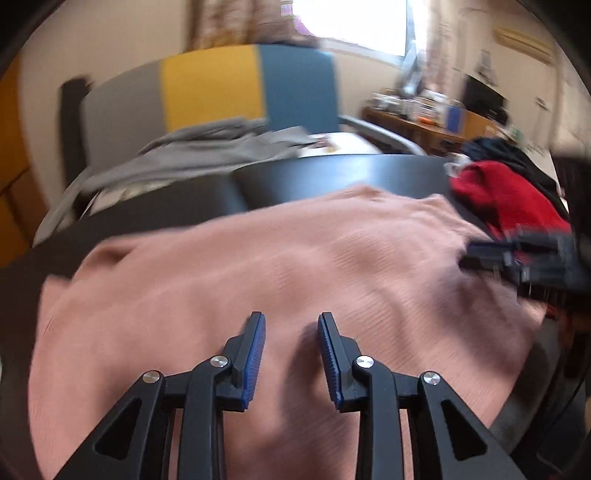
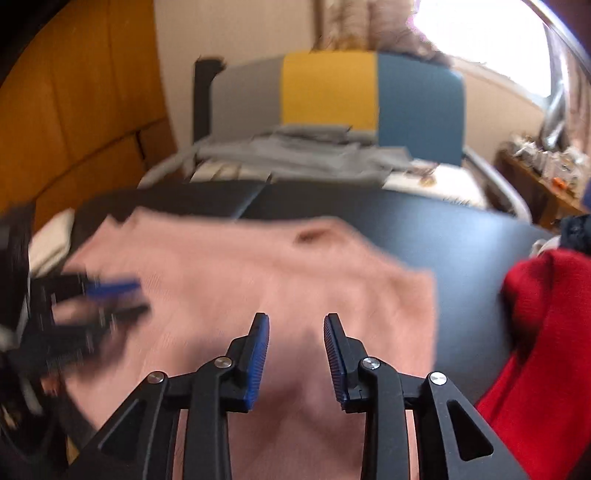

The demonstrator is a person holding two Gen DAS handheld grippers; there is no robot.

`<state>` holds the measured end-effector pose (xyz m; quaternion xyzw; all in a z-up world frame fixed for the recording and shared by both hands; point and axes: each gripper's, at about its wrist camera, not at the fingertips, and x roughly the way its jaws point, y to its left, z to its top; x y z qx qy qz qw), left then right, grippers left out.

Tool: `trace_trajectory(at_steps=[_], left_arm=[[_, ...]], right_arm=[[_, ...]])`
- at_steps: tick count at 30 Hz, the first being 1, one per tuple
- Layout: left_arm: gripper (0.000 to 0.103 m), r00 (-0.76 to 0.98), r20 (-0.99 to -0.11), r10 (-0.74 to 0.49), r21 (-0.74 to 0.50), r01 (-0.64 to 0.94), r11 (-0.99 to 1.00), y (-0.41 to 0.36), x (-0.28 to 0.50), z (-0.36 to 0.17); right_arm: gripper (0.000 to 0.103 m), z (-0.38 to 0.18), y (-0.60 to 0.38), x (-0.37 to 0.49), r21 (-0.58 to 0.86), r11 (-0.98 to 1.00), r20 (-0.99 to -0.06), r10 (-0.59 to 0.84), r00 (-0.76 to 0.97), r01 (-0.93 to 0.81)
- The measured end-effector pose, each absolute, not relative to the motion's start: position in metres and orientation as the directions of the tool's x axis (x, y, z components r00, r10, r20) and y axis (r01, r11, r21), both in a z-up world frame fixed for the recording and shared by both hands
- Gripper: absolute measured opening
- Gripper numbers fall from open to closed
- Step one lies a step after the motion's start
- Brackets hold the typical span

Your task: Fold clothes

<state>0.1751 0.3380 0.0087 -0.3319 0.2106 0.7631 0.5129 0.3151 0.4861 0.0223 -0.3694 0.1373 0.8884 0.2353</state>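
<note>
a pink top lies spread flat across the dark tabletop, covering most of its near half, its ribbed cloth blurred in both wrist views. in the right wrist view the neckline sits at the far edge of the top, toward the middle of the tabletop.

the left gripper hangs just above the pink cloth near its front, jaws spread with nothing between them, blue pads facing each other. the right gripper is poised the same way over the top's right half, jaws likewise spread and holding nothing. each gripper shows in the other's camera as a dark smear: the right gripper at the top's right edge, the left gripper over its left side. whether either touches the cloth cannot be told.

a red garment is heaped to the right of the pink top, partly on the tabletop, with a dark garment behind it. beyond the tabletop stands a chair with a grey, yellow and blue back, grey clothes piled on its seat. a cluttered wooden desk stands against the far wall under a bright window. orange wooden panels fill the left.
</note>
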Motion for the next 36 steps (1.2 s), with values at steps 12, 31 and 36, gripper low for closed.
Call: trace_trajectory(at_steps=[12,31,36], left_arm=[[0.032,-0.411,-0.749,0.520,0.018,-0.796,-0.604,0.245,0.128,-0.016],[0.033,-0.452,-0.697,0.557,-0.045,-0.747,-0.663,0.209,0.116,-0.029],[0.033,-0.456,-0.701,0.549,-0.029,-0.750,-0.661,0.211,0.122,-0.024]], right_arm=[[0.036,-0.022,0.478,0.319,0.058,-0.792,-0.693,0.406,-0.595,-0.608],[0.058,0.018,0.473,0.375,0.286,-0.736,-0.644,0.327,-0.692,-0.614],[0.067,0.021,0.465,0.428,0.385,-0.659,-0.674,0.278,-0.685,-0.646]])
